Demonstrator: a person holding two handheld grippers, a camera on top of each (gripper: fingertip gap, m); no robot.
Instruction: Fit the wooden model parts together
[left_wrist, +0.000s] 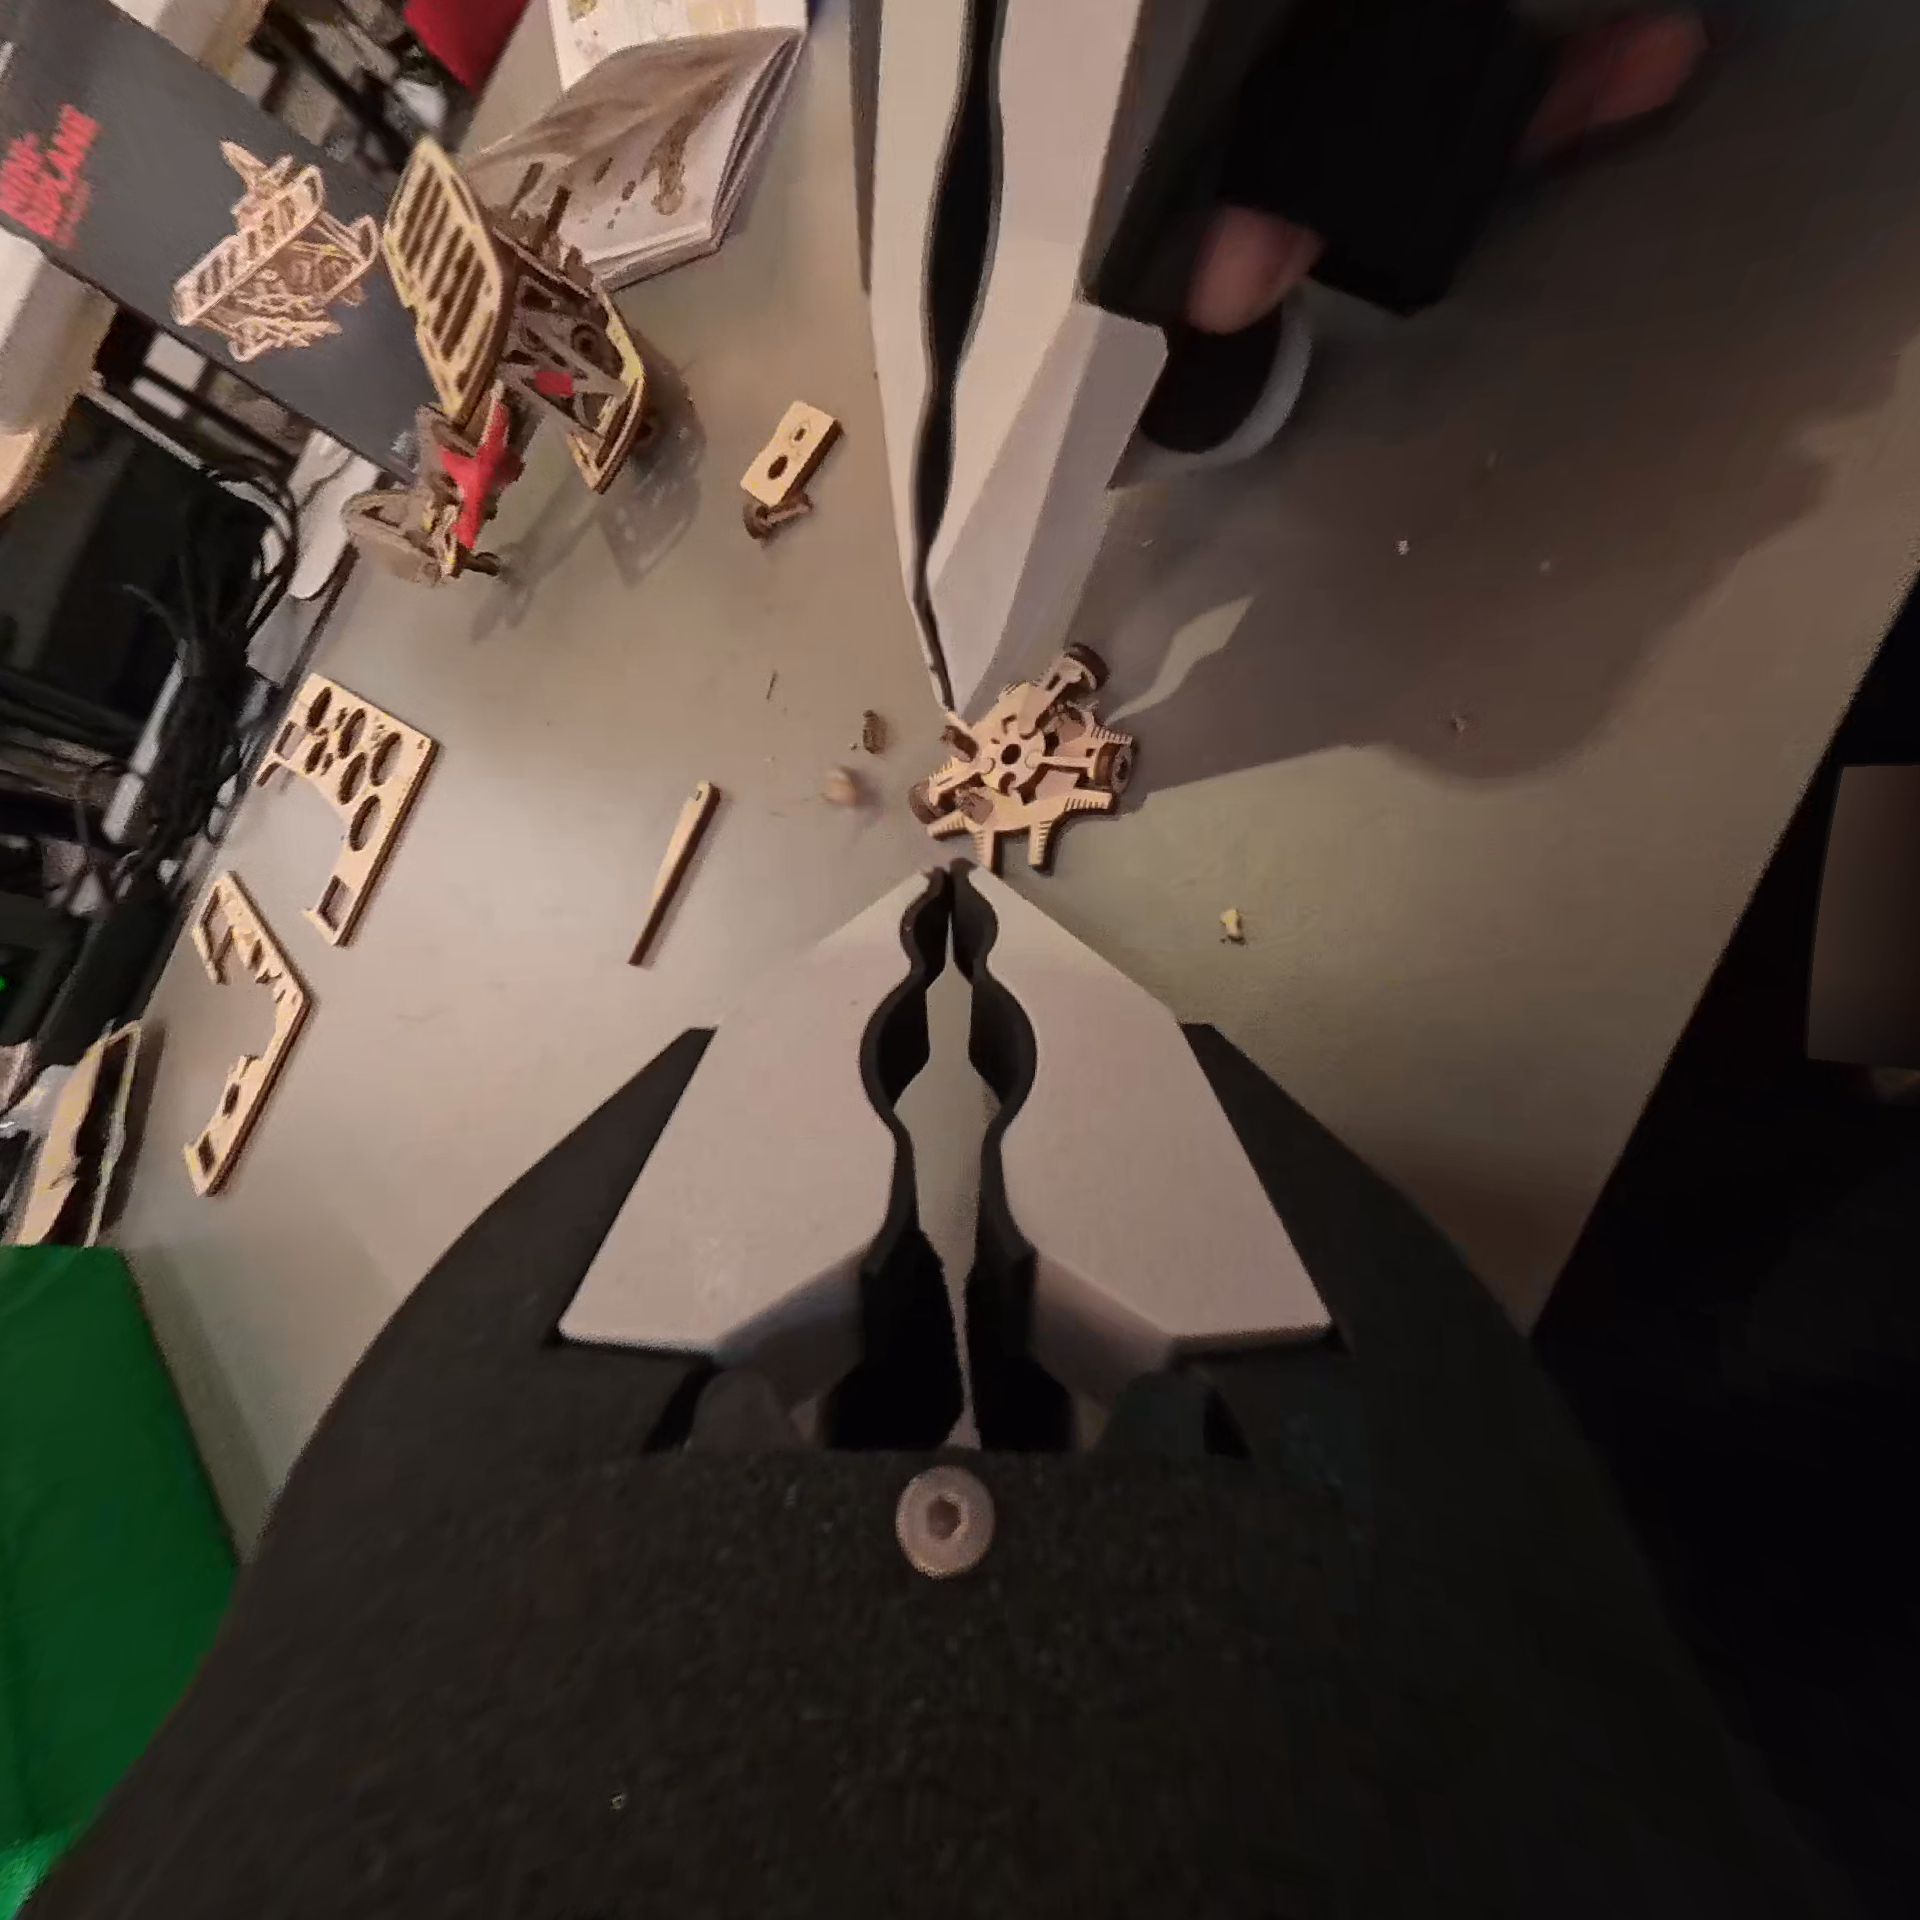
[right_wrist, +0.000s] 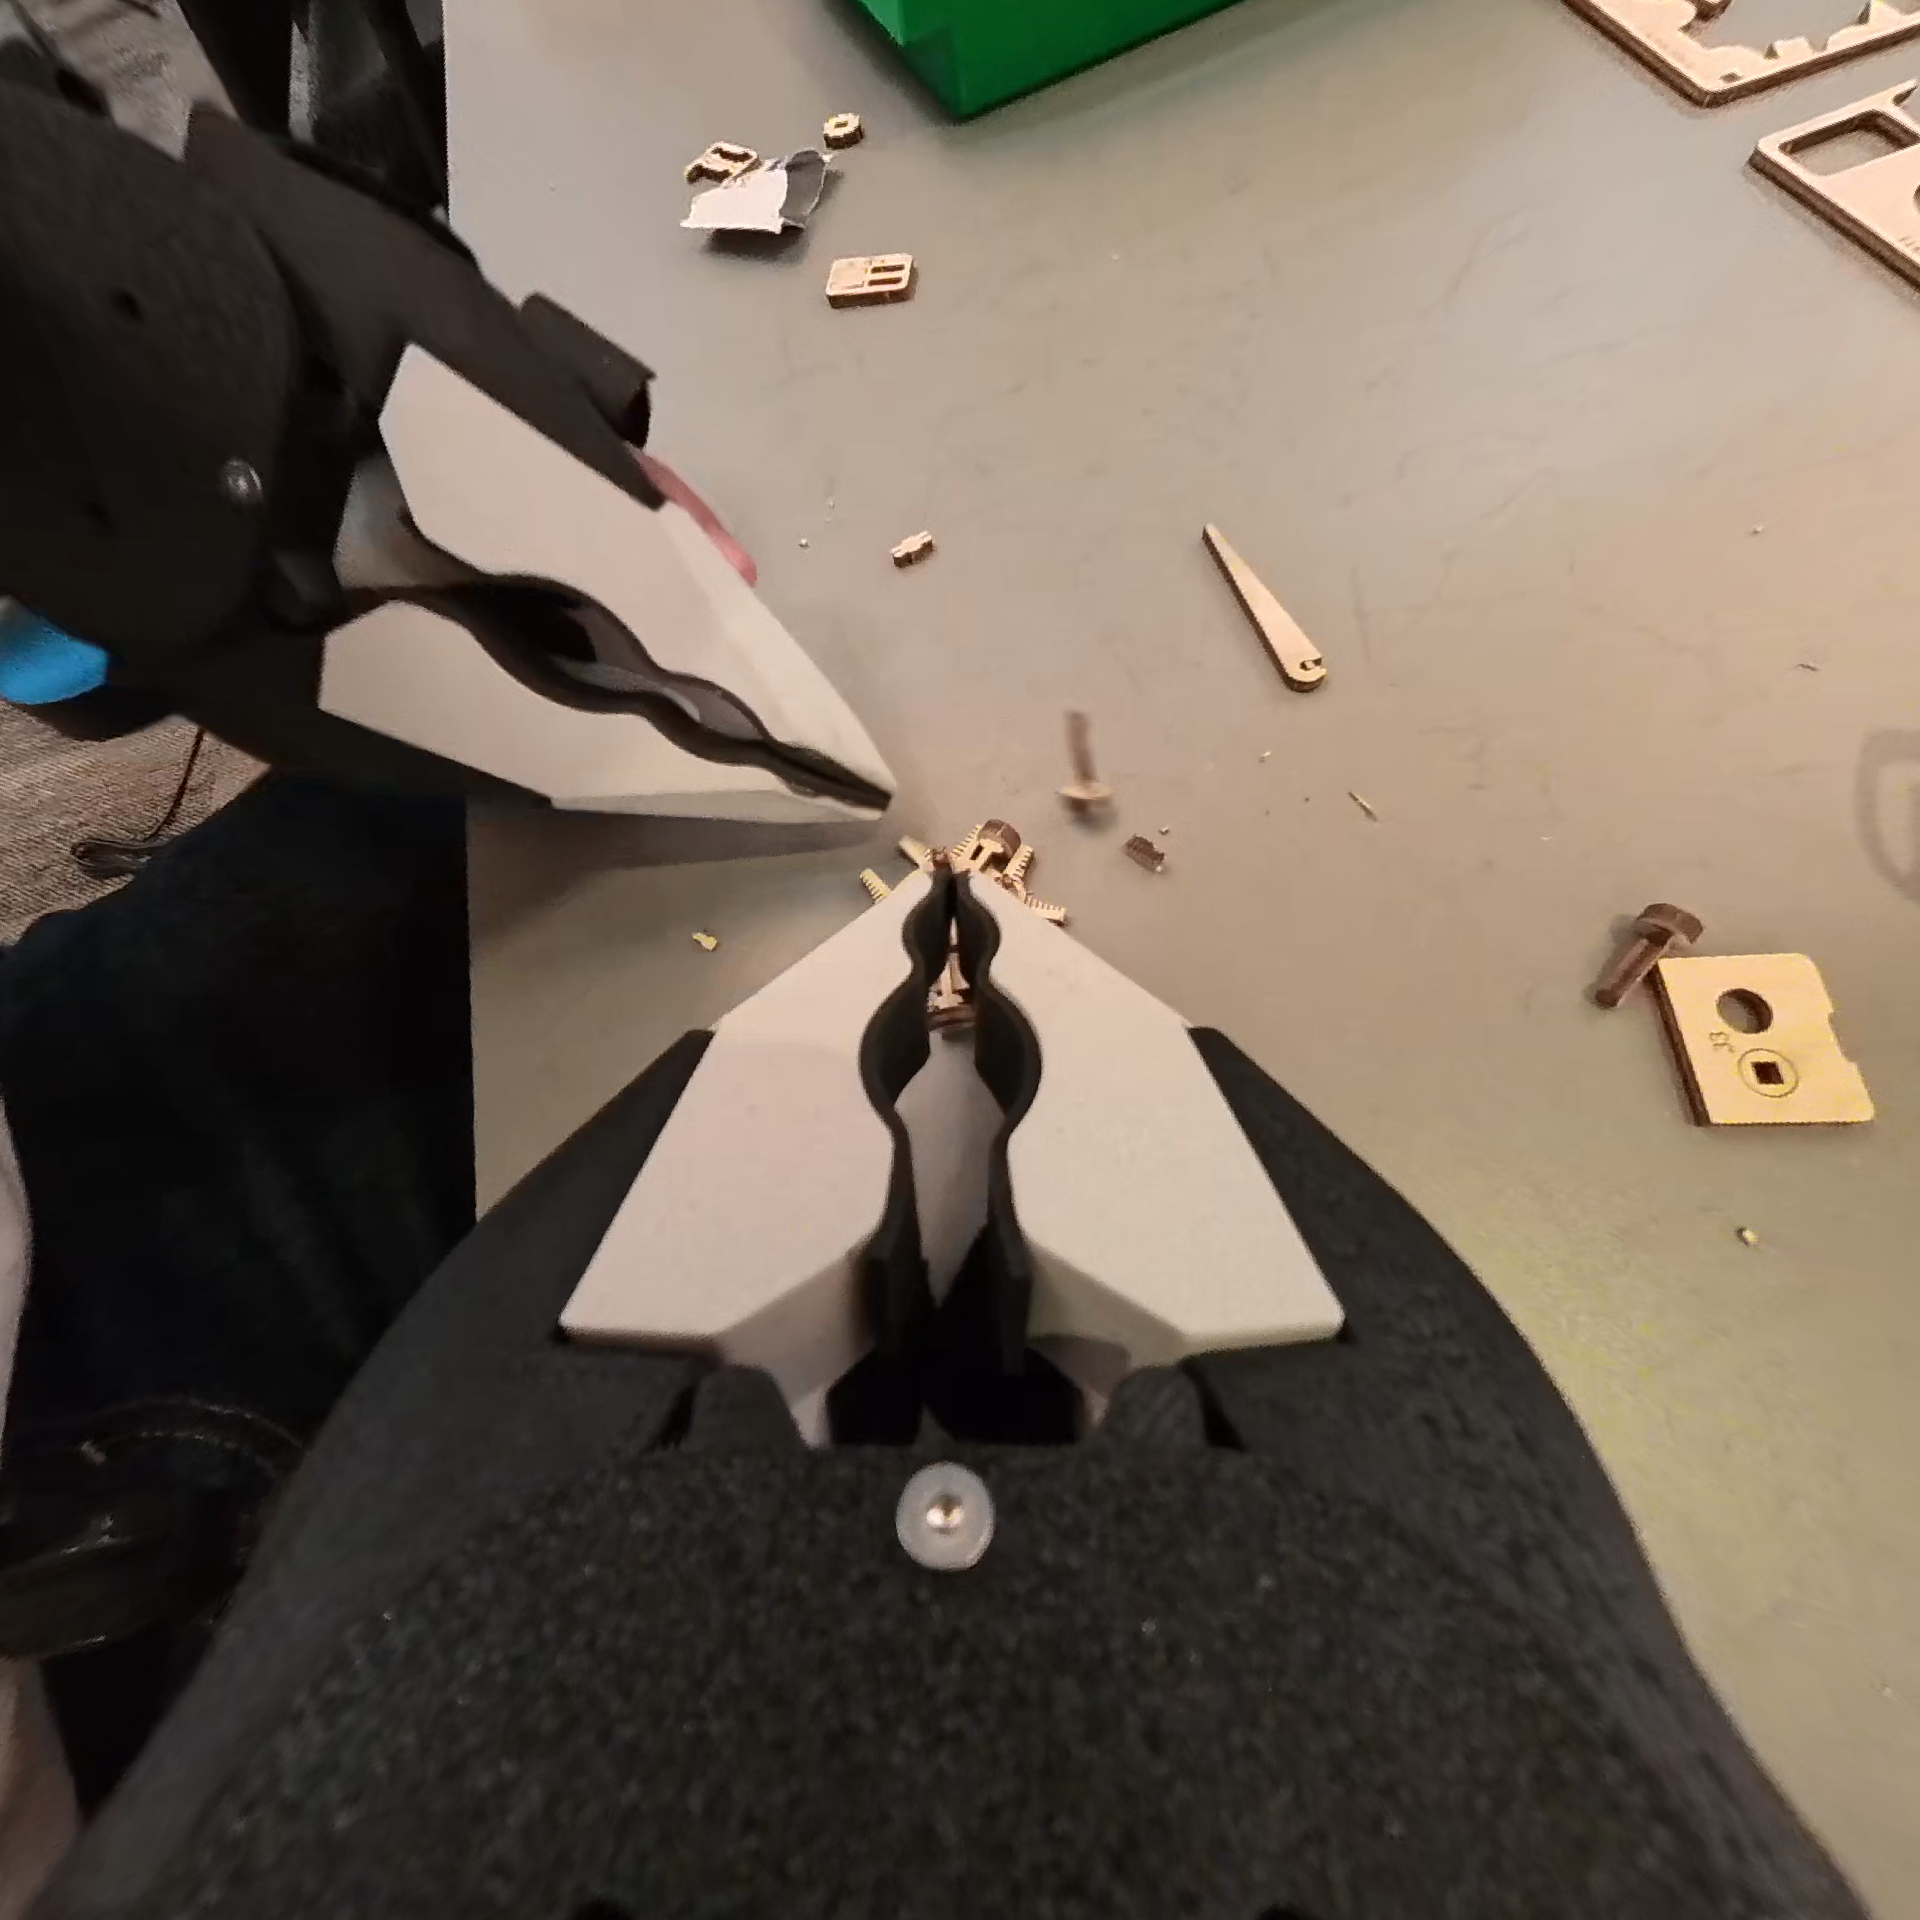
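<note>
A part-built plane (left_wrist: 509, 353) stands at ten o'clock, but loose pieces litter the table (left_wrist: 1351, 1039). The right gripper (right_wrist: 954, 883) pinches the star-shaped hub (left_wrist: 1023, 764) at centre; the left gripper (left_wrist: 951, 878), closed and empty, hovers just beside it. Plenty remains.

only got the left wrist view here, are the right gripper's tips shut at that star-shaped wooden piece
observer: yes, the right gripper has its tips together, and wood shows through the gap behind them, over the star-shaped piece.
operator: any loose parts outside my frame
observer: a small slotted block lies by a torn paper scrap.
operator: anything closer
observer: a tiny wooden bit lies on the table near the left gripper.
</note>
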